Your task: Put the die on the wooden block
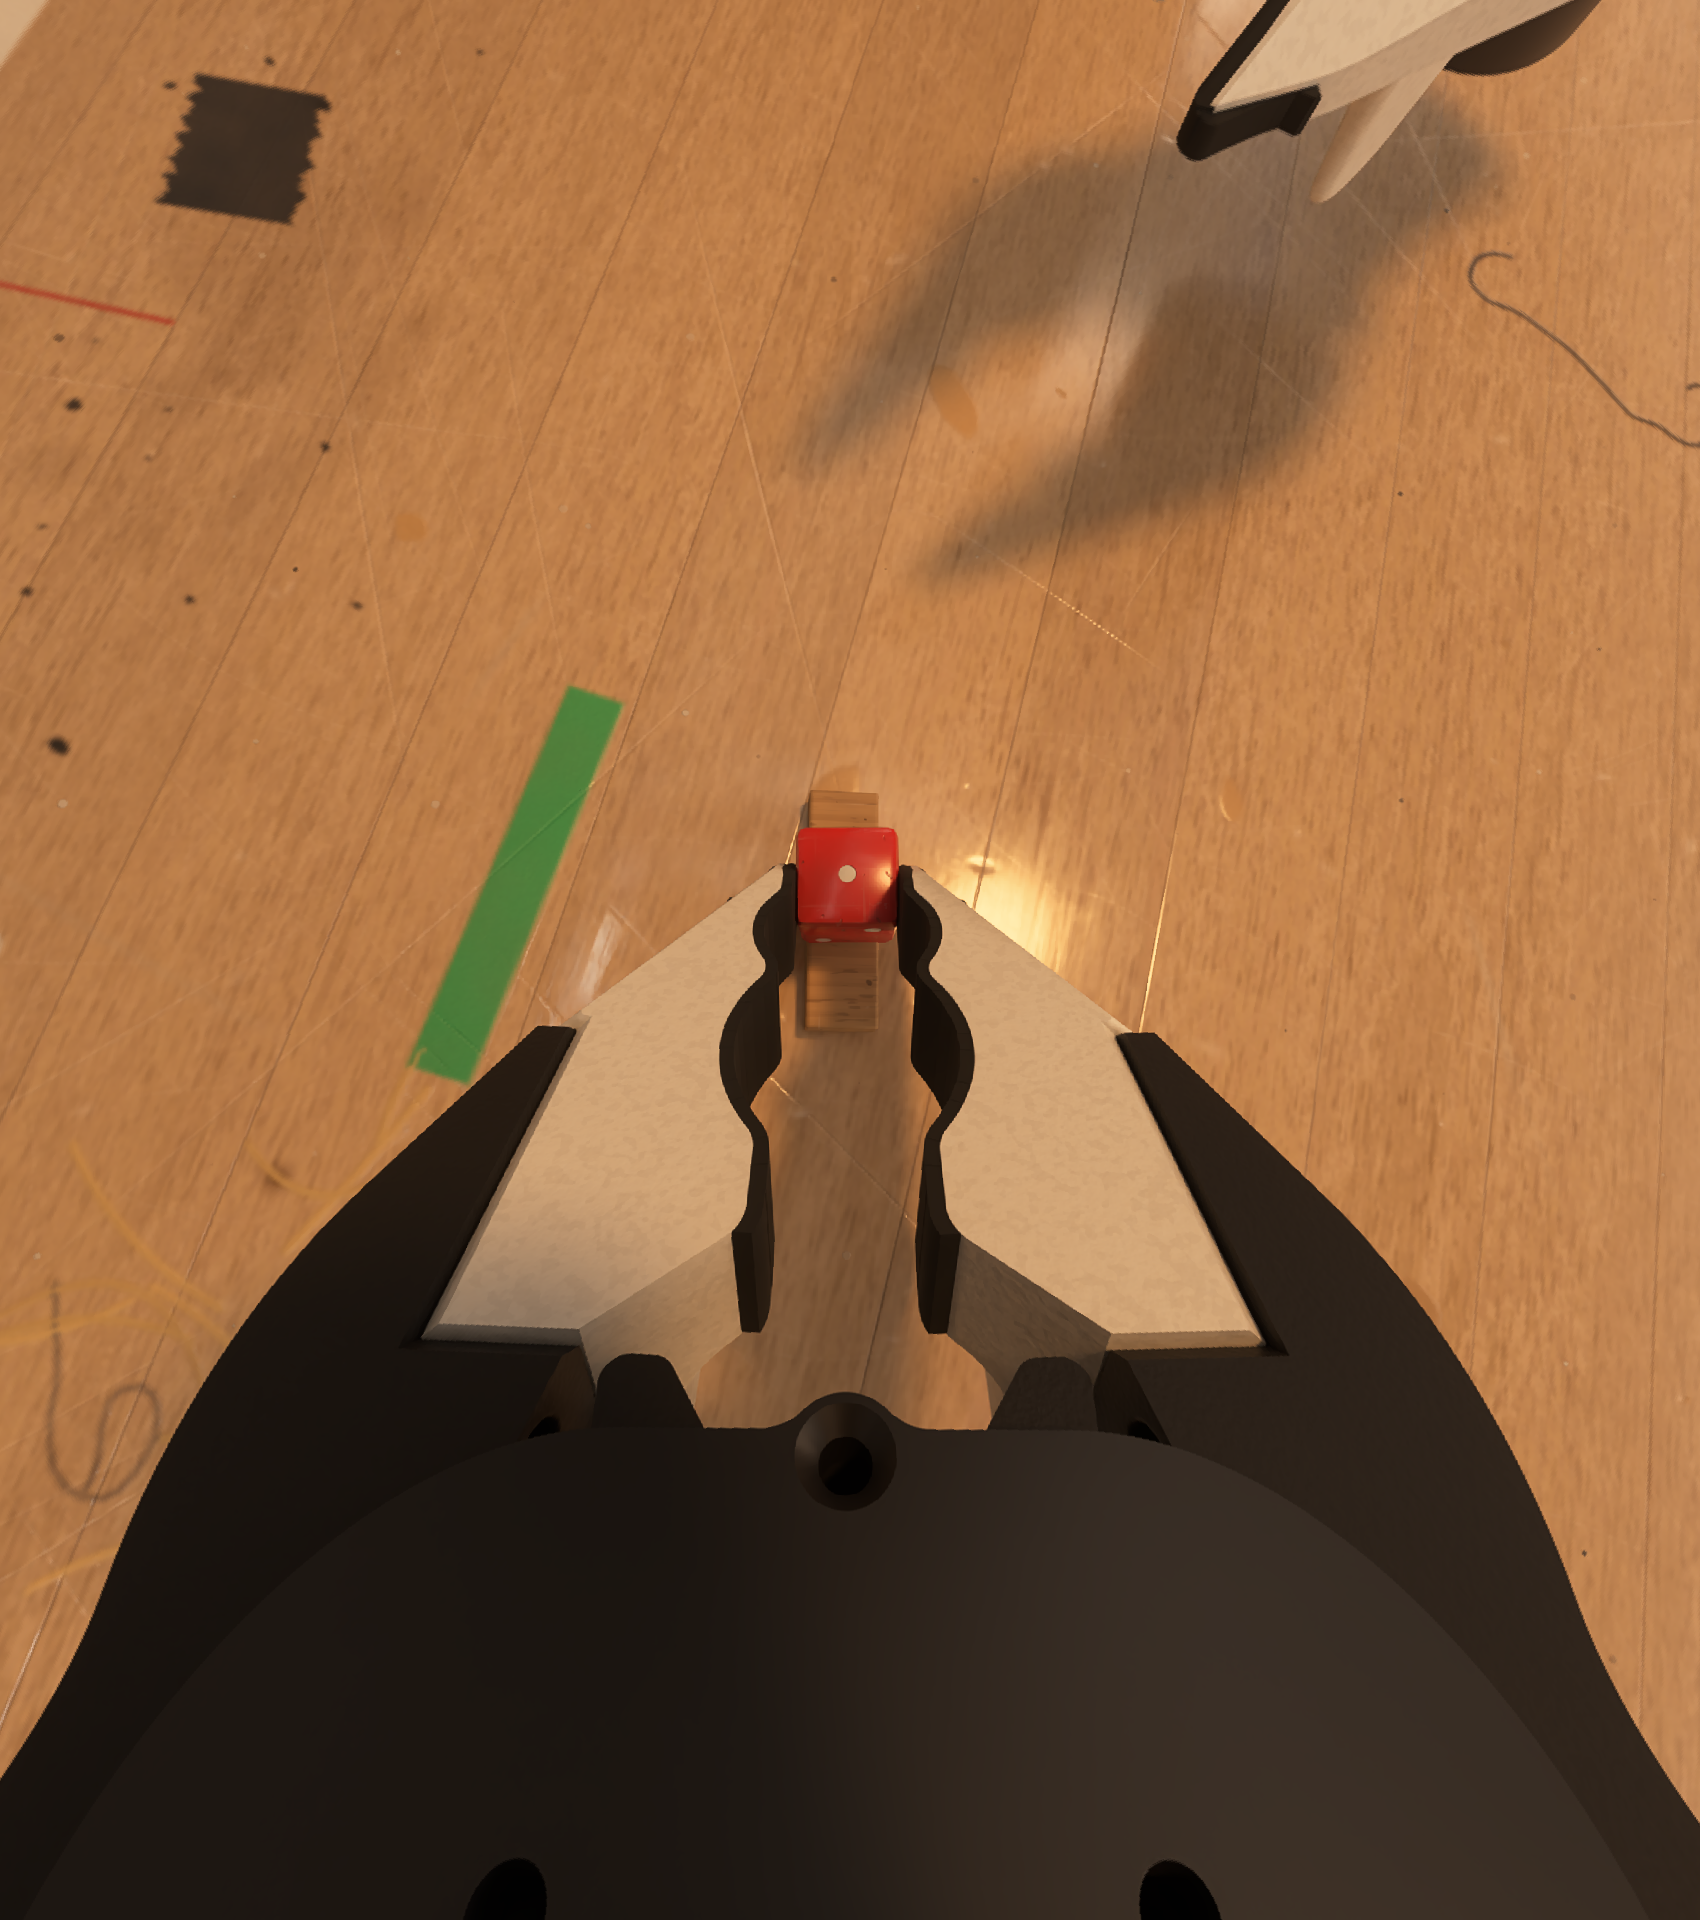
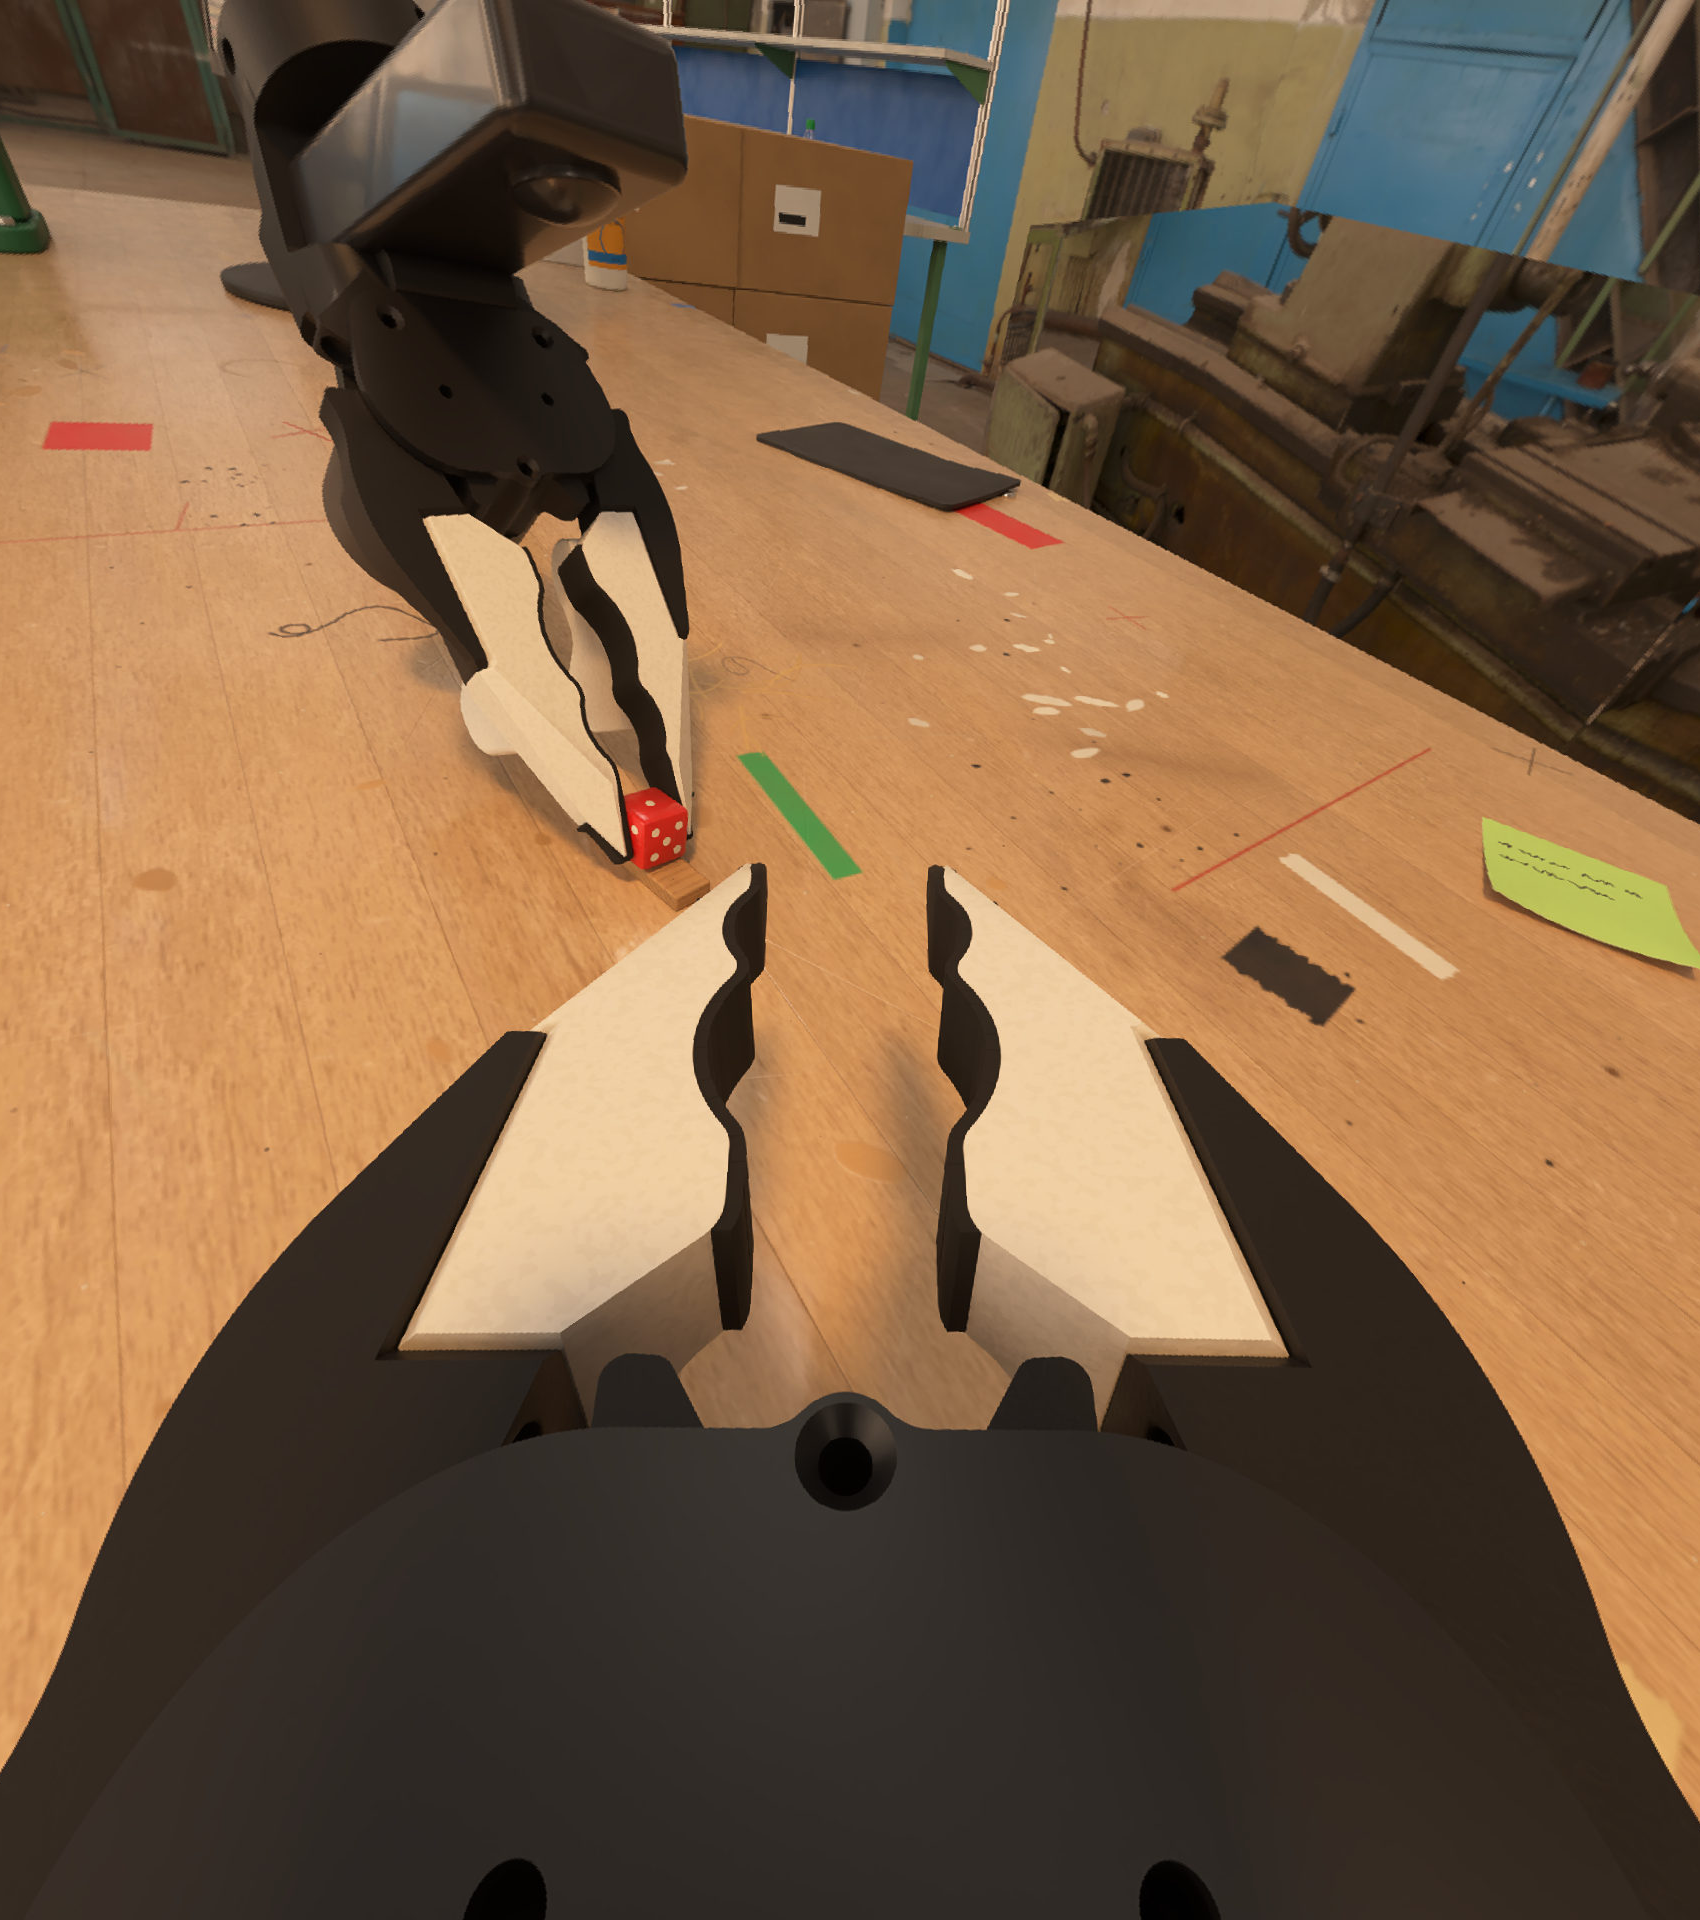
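While the red die [image 1: 846,878] sits pinched at the very tips of the left tongs [image 1: 846,883], it hangs directly over the wooden block [image 1: 841,997], a thin flat strip lying on the surface [image 1: 1345,831]. In the left wrist view the block's long axis runs from six to twelve o'clock, in line with the fingers, and it shows both beyond the die and nearer than it, so the die is over the block's middle part. From the right wrist view the die [image 2: 657,828] seems to rest on or just above the block [image 2: 682,885]; I cannot tell whether they touch. The coming move, I judge, needs only a release and a straight pull back, because the block is narrow and a sideways nudge could tip the die off. The right tongs [image 2: 846,883] stand wide and empty, near the block, which lies at about eleven o'clock from them. A green tape strip [image 1: 519,883] lies at nine o'clock of the die.
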Tool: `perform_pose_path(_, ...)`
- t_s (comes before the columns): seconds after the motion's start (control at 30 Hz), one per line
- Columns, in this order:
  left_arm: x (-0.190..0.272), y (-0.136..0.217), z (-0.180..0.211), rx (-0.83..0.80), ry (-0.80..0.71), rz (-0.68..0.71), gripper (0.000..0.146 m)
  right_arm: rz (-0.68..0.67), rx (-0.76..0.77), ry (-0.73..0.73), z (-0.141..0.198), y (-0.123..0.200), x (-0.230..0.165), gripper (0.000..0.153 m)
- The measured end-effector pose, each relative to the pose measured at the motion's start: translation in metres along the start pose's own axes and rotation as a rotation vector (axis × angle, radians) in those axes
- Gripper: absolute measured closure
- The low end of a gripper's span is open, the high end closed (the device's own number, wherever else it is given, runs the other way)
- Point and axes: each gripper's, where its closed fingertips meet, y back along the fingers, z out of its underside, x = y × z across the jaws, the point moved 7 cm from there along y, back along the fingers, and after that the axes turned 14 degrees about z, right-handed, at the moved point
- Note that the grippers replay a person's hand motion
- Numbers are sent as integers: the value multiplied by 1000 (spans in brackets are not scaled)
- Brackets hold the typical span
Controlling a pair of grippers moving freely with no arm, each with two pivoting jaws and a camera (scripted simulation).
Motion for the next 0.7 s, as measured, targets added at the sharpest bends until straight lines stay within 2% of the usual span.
perform_pose_path(0.03,0,0,0,5,-1,0,127,0,0,1,0,0,0,122)
perform_pose_path(0.13,0,3,-2,35,-4,-12,107,-1,-1,4,0,0,0,122)
perform_pose_path(0.27,-3,13,-6,116,-6,-64,101,3,3,3,0,0,0,122)
perform_pose_path(0.43,0,41,-21,320,-59,-192,98,6,23,-39,-3,2,2,115)
perform_pose_path(0.57,13,91,-33,493,-113,-380,97,10,31,-56,-5,2,2,109)
perform_pose_path(0.7,24,183,-24,569,-85,-671,99,16,20,-58,-4,1,-1,107)
